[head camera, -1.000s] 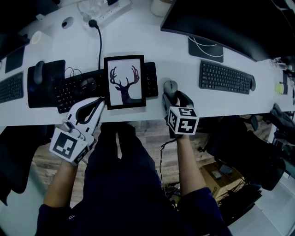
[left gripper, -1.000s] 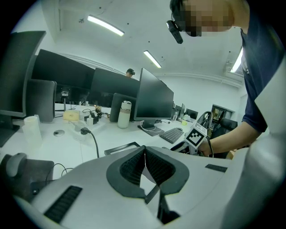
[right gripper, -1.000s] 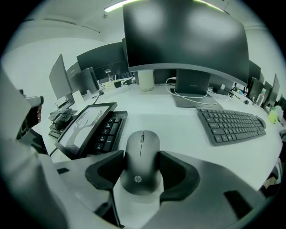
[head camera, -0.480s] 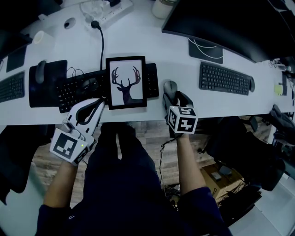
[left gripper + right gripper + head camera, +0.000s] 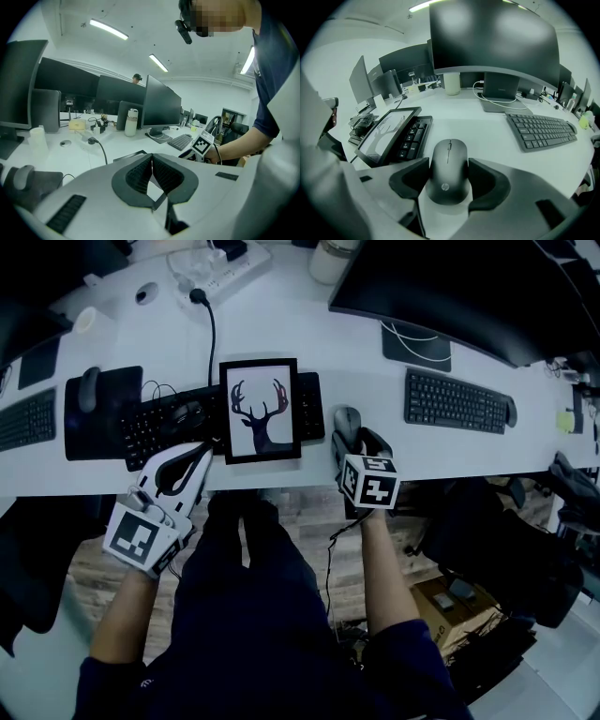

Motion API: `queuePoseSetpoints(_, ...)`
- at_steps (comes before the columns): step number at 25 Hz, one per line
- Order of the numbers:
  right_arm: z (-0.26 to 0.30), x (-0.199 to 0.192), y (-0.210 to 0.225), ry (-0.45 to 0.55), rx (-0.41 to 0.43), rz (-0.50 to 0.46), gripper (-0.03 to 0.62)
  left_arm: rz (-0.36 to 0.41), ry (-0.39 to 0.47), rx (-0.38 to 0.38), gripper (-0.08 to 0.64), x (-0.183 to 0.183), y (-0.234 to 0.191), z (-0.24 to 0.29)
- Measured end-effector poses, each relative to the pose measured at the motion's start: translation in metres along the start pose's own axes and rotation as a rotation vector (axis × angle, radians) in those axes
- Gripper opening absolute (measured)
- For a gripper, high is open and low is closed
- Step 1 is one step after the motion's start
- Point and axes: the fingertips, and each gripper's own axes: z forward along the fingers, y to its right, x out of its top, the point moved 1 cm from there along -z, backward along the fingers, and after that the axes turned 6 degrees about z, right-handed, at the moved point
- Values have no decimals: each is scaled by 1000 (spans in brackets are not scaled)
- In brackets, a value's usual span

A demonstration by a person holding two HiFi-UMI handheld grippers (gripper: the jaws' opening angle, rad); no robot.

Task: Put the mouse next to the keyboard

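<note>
The mouse (image 5: 346, 417) is seen flat on the desk (image 5: 309, 324), just right of the keyboard (image 5: 164, 423), with a narrow strip of white top left between them. It is flanked by the jaws of the right gripper (image 5: 354, 435), which have just been easing apart and are no longer clamped on it. Bare desk is left open to the mouse's right as far as a second keyboard (image 5: 457, 399), and on its far side up to the monitor (image 5: 450, 287). The near edge of the desk is crossed by the gripper's body. A framed deer picture (image 5: 262, 409) is laid over the first keyboard's right half. The left gripper (image 5: 204, 448) is held at the near edge, its jaws closed on nothing, by the picture's near left corner. Against the frames from a second ago, the mouse and both grippers are found in the same places; only the camera's view has been shifted slightly.
</note>
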Motion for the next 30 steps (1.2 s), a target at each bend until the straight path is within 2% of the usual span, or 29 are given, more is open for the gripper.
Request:
queuePoseSetpoints(8, -4, 3, -4, 37, 27, 17, 314, 16, 3, -5, 32, 5, 2, -6)
queuePoseSetpoints(19, -37, 12, -5, 117, 9, 55, 312, 61, 21, -42, 34, 13, 7, -17)
queuePoseSetpoints(30, -98, 25, -30, 254, 31, 98, 302, 113, 72, -72, 32, 29, 3, -39)
